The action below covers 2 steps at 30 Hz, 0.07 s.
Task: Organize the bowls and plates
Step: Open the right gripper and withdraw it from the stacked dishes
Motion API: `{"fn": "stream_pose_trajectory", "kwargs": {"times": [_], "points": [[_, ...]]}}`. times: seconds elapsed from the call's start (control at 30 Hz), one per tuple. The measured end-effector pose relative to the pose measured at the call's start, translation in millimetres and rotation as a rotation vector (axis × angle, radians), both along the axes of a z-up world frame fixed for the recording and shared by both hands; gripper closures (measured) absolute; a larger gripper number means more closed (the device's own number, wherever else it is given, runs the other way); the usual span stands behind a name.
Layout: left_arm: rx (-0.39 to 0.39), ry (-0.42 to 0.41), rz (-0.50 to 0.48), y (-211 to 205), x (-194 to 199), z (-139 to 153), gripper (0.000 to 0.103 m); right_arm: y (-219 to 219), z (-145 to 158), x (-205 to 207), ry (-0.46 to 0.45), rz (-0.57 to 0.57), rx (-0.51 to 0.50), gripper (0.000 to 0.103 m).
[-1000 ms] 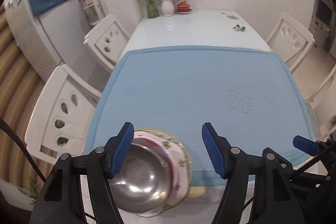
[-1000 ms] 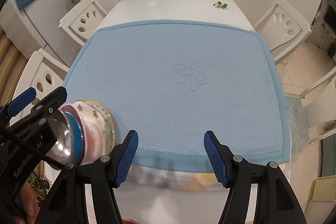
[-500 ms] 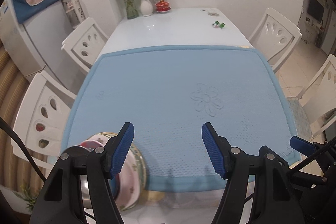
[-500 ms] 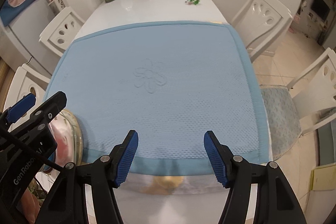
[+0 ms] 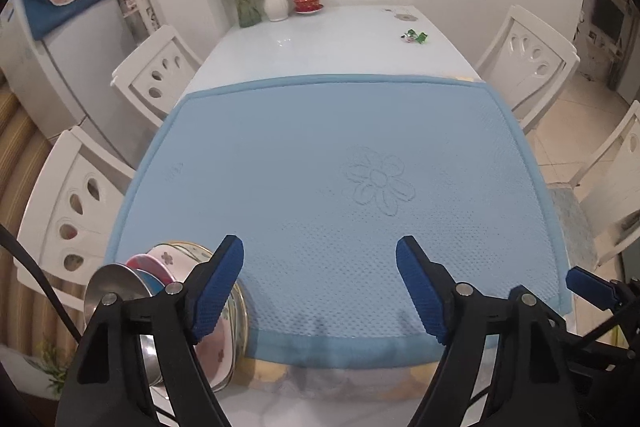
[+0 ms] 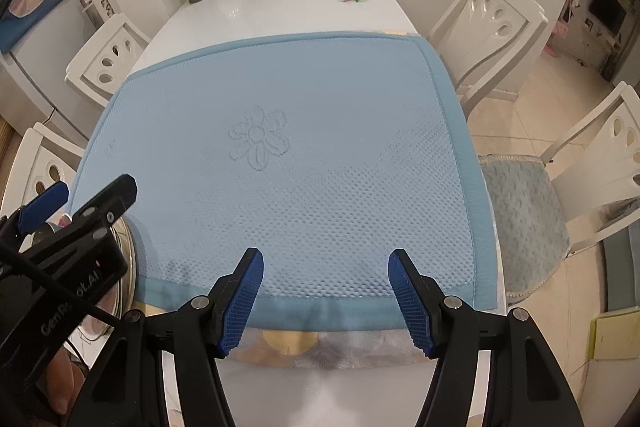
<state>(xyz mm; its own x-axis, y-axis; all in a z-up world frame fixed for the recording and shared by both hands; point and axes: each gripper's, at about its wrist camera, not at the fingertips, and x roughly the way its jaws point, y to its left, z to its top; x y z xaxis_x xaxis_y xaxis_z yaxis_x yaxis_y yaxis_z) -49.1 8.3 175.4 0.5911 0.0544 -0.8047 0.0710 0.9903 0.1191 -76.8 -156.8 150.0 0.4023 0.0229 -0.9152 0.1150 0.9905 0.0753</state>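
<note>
A nested stack of plates and bowls (image 5: 176,291) sits at the near left corner of the table (image 5: 340,39), openings tipped toward the camera. The left tongs (image 5: 320,287) are opening, nothing between them. The right tongs (image 6: 326,301) stand released, empty.

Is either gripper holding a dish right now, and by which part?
No. The left gripper, its jaws opening, and the right gripper have only the mat between their pads. The dish stack sits beside the left gripper, unheld.
</note>
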Motion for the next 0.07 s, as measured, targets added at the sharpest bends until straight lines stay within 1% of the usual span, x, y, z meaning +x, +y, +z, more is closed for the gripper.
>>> {"fn": "stream_pose_trajectory", "kwargs": {"times": [0.07], "points": [[-0.008,0.008,0.002,0.0,1.3,-1.7,0.025,-1.8,-1.2,-0.5,0.002,0.0,0.001,0.04]]}}
